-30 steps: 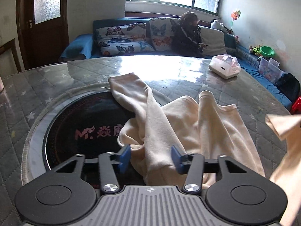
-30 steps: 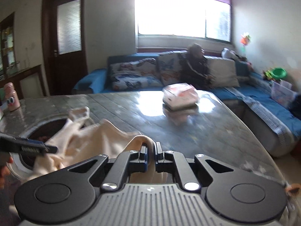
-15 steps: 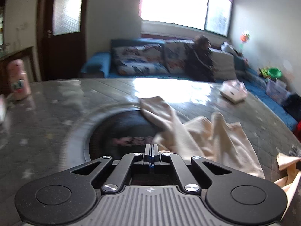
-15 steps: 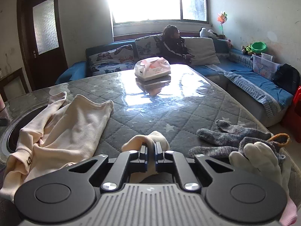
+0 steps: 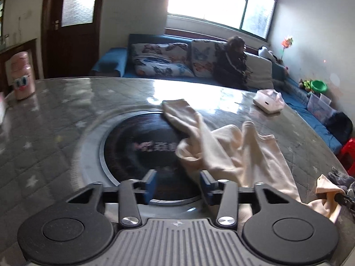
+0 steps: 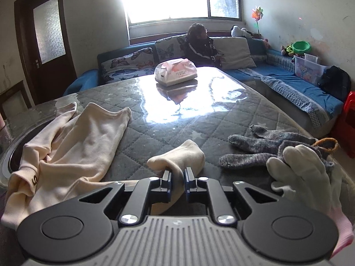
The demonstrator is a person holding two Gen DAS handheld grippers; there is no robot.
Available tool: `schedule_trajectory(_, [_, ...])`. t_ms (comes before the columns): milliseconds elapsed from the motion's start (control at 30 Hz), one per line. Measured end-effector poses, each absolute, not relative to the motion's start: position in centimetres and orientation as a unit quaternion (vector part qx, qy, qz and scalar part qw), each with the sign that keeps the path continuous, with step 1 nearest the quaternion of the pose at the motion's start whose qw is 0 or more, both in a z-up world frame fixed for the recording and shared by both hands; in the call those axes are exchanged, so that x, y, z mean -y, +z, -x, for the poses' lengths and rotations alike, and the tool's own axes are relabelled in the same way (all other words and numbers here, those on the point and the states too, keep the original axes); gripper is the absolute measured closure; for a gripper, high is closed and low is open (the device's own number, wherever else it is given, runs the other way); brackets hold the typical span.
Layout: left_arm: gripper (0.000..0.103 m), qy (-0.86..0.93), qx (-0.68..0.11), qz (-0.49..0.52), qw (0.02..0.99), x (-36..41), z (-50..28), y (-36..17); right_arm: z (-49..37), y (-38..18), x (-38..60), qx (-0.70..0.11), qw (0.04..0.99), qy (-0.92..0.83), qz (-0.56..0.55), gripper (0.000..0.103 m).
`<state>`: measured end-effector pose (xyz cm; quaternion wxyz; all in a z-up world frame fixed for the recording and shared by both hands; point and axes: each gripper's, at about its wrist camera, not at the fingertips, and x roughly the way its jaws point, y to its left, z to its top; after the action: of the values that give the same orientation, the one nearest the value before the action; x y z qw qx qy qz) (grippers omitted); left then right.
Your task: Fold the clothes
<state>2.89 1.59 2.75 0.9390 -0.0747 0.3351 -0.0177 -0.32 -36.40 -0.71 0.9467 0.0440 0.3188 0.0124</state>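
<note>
A cream long-sleeved garment (image 5: 233, 150) lies crumpled on the round quilted table (image 5: 55, 115), one sleeve reaching over the black round cooktop (image 5: 137, 146). My left gripper (image 5: 178, 186) is open above the cooktop's near edge, with the garment's edge touching its right finger (image 5: 206, 185). In the right wrist view the garment (image 6: 77, 146) spreads to the left. Its other sleeve end (image 6: 186, 155) rests on the table, and my right gripper (image 6: 178, 177) is shut on that sleeve, the cloth running back between the jaws.
Grey knit gloves (image 6: 266, 146) lie right of the sleeve, beside a white glove with a pink cuff (image 6: 306, 177). A tissue pack (image 6: 175, 72) sits at the table's far side, a pink bottle (image 5: 22, 79) far left. A person (image 6: 199, 46) sits on the blue sofa.
My left gripper went from open to shut and is open again, pulled back from the garment. The right gripper lowered the sleeve onto the table; its jaws stand slightly wider than before.
</note>
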Motion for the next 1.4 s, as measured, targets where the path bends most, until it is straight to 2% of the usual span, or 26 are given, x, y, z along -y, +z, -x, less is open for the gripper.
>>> schedule_trajectory(100, [0.054,-0.034,-0.344,0.075,0.935,-0.1,-5.1,2.0,0.5,-0.8,36.7,-0.321,0.946,0.01,-0.045,0.092])
schedule_trajectory(167, [0.049,-0.046,-0.357,0.073,0.93,0.9,-6.4,1.3,0.6,-0.9,36.9,-0.322,0.946,0.008,-0.046,0.091])
schedule_trajectory(267, [0.05,-0.055,-0.363,0.066,0.928,1.7,-7.6,0.5,0.8,-1.1,37.1,-0.324,0.945,0.005,-0.048,0.091])
schedule_trajectory(300, [0.055,-0.057,-0.365,0.064,0.927,2.0,-7.9,0.2,0.8,-1.1,37.2,-0.325,0.944,0.005,-0.048,0.09])
schedule_trajectory(333, [0.063,-0.059,-0.367,0.061,0.926,2.0,-8.2,-0.1,0.9,-1.2,37.3,-0.326,0.944,0.004,-0.049,0.09])
schedule_trajectory(367, [0.085,-0.066,-0.37,0.061,0.925,1.9,-8.3,-0.3,0.9,-1.2,37.4,-0.326,0.944,0.003,-0.049,0.089])
schedule_trajectory(400, [0.091,-0.07,-0.374,0.064,0.923,1.8,-8.4,-0.5,1.0,-1.3,37.5,-0.327,0.944,0.002,-0.05,0.085])
schedule_trajectory(467, [0.094,-0.067,-0.37,0.066,0.924,1.3,-8.0,-0.6,1.1,-1.1,37.5,-0.325,0.944,0.001,-0.048,0.082])
schedule_trajectory(900, [0.095,0.001,-0.312,0.103,0.944,-5.9,1.7,2.3,1.6,0.3,34.5,-0.31,0.95,0.041,-0.019,0.076])
schedule_trajectory(1267, [0.095,0.032,-0.387,0.12,0.914,-9.4,10.4,-0.8,1.7,-0.7,28.4,-0.336,0.927,0.161,0.048,0.068])
schedule_trajectory(1400, [0.091,0.021,-0.403,0.118,0.907,-9.4,12.0,-1.2,2.1,-1.9,27.1,-0.356,0.914,0.181,0.071,0.066])
